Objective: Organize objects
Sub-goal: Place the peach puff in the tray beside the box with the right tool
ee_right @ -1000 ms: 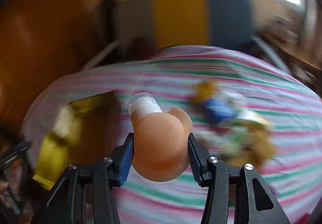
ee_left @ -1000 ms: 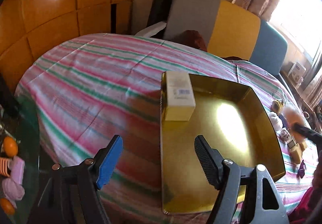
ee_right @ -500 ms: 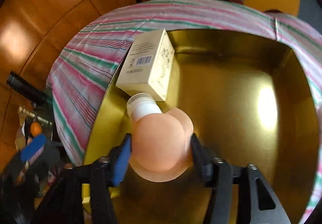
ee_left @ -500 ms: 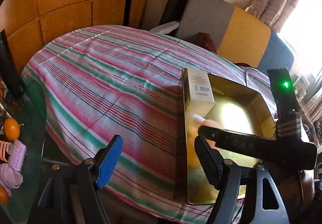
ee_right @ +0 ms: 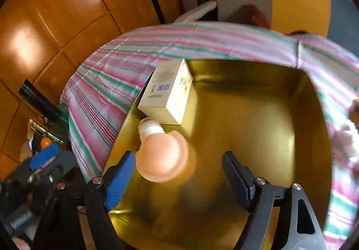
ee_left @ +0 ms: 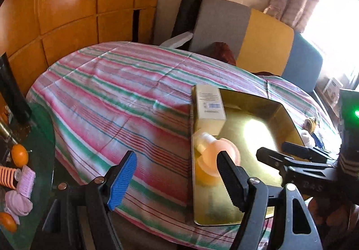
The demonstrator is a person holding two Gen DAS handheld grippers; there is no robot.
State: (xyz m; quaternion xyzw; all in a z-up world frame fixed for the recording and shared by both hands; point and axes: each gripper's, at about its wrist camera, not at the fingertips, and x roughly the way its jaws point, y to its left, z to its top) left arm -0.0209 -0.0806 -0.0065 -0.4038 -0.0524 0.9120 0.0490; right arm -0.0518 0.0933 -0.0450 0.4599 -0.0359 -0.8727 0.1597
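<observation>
Bottle (ee_right: pixel 161 158) now released inside gold tin (ee_right: pixel 258 137).

a striped bedspread (ee_left: pixel 125 101) carries a gold tray (ee_left: pixel 289 115) and small toys (ee_left: pixel 310 128).

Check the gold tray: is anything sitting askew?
Yes. The cream carton leans tilted on the gold tray's left rim, one end propped up, not flat on the floor. The peach bottle lies on its side, white cap touching the carton. The right gripper jaws have just been opening, releasing it.
</observation>
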